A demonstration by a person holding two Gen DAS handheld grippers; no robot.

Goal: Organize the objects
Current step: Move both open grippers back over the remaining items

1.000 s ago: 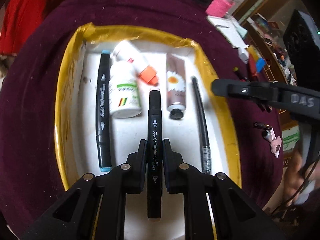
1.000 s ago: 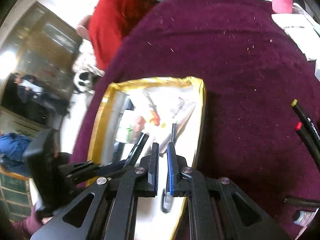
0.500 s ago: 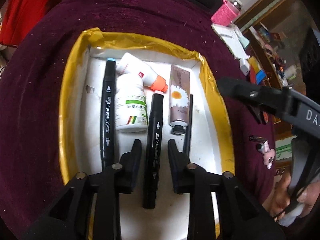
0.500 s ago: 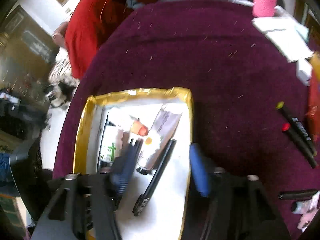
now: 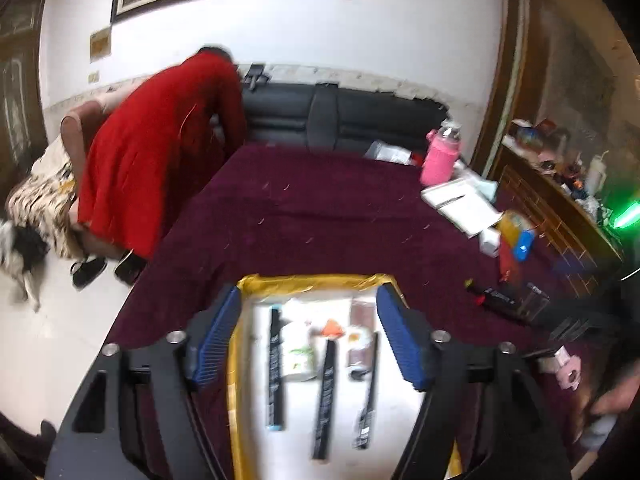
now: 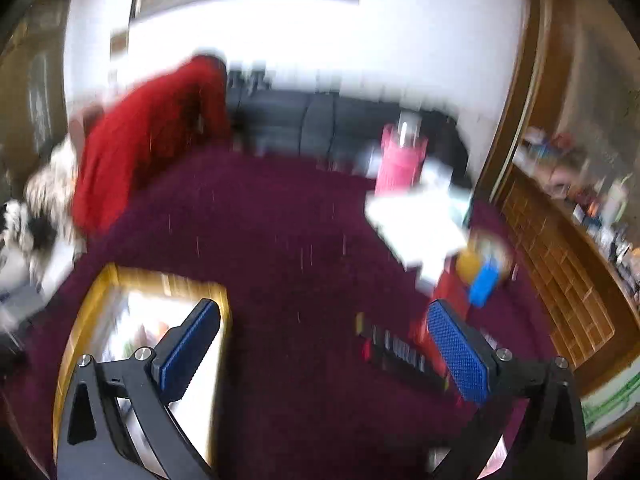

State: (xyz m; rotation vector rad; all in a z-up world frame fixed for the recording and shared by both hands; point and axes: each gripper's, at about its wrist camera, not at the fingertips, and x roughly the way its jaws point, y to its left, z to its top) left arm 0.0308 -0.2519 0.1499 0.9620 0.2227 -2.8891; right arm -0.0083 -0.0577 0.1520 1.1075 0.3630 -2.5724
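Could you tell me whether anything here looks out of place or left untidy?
Yes: two markers lie loose on the maroon cloth to the right of the yellow-rimmed tray, whereas the other pens lie sorted in rows inside it. Nothing looks spilled or damaged.

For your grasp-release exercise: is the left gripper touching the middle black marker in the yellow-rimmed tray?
Apart. The left wrist view shows the left gripper open, with the middle black marker lying free between its wide-spread fingers.

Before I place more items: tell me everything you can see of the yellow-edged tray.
The tray is a shallow rectangular box with a white floor and yellow-taped rim, resting flat on the maroon cloth. Inside lie three dark pens lengthwise, a white bottle, an orange-capped bottle and a daisy-print tube. Both grippers are open; neither touches it.
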